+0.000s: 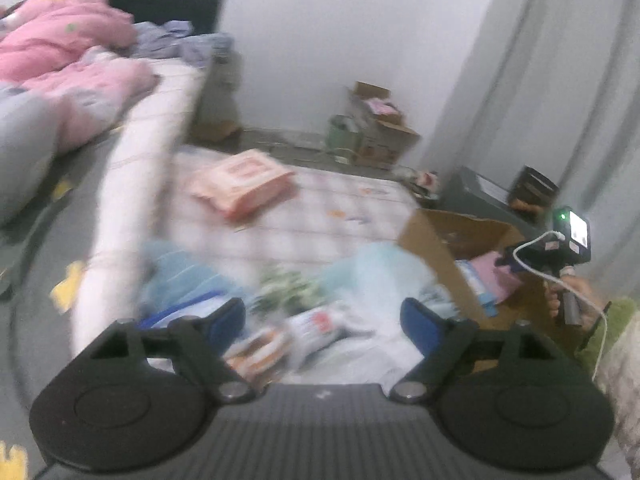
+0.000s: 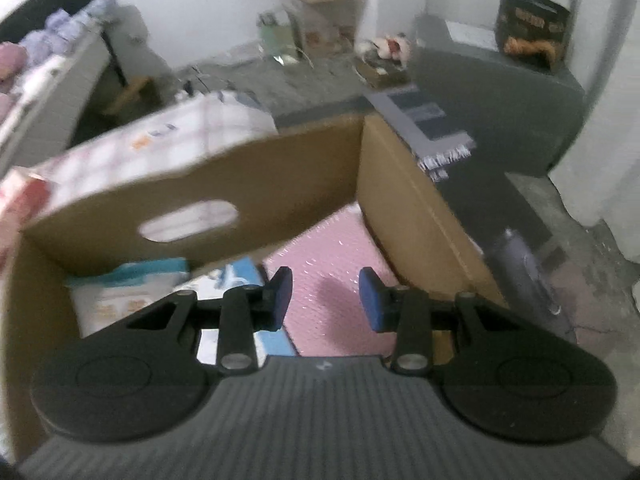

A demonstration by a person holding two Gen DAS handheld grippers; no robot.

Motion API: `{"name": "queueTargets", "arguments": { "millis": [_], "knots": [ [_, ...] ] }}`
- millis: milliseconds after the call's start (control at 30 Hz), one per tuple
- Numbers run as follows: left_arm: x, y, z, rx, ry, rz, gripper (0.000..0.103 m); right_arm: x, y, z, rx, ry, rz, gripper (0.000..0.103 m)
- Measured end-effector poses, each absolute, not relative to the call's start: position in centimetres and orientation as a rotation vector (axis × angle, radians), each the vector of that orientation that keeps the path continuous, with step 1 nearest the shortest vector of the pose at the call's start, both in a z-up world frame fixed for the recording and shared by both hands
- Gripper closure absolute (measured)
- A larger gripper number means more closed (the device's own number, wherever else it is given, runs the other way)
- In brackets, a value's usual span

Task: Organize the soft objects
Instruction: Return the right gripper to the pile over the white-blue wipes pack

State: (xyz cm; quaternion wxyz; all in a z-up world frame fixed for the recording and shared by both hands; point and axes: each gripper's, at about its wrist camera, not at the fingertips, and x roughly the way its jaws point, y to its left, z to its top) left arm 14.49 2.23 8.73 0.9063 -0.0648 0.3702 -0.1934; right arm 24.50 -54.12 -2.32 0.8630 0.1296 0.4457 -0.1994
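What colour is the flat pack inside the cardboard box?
Pink; the pack shows best in the right wrist view.

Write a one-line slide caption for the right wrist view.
Open right tool hovers empty above a brown cardboard box holding a pink padded sheet and pale soft packs.

Checked mat (image 1: 328,216) w/ pink pack (image 1: 240,184) (blurred)

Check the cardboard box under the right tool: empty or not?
Not empty. The cardboard box holds a pink padded pack and a white-blue pack; the open right tool hovers above, holding nothing.
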Motion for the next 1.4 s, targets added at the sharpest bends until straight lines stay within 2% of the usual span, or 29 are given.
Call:
{"name": "queueTargets", "arguments": {
  "millis": [133,267,467,667,900,1000,1167,1267,1400],
  "knots": [
    [12.6,5.9,8.1,-0.168,0.736,-0.339,0.014,24.8,-54.8,-4.8,0.356,0.986,-0.430,0.065],
    [11.3,7.7,8.0,-0.193,0.709,-0.310,0.013,24.1,-54.9,-4.2,0.409,0.956,-0.424,0.065],
    [9.8,8.1,7.5,-0.182,0.643,-0.321,0.013,20.9,-53.2,1.6,0.468,0.830,-0.337,0.062],
    [9.1,7.6,6.2,-0.145,0.617,-0.350,0.013,16.6,-47.1,8.3,0.472,0.729,-0.131,0.055],
    [8.3,6.6,5.1,-0.006,0.587,-0.346,0.014,14.9,-36.8,10.4,0.517,0.792,0.191,0.054],
    [8.8,6.4,4.5,0.066,0.590,-0.326,0.021,15.8,-31.6,9.8,0.540,0.859,0.329,0.054],
    [10.7,6.1,3.5,0.152,0.611,-0.326,0.043,18.1,-23.3,7.1,0.570,0.994,0.462,0.054],
    [12.0,5.9,2.7,0.196,0.623,-0.326,0.049,20.3,-19.7,4.8,0.593,1.065,0.461,0.054],
    [13.7,5.4,1.6,0.244,0.649,-0.339,0.049,22.7,-17.1,1.4,0.647,1.151,0.412,0.054]
  ]
}}
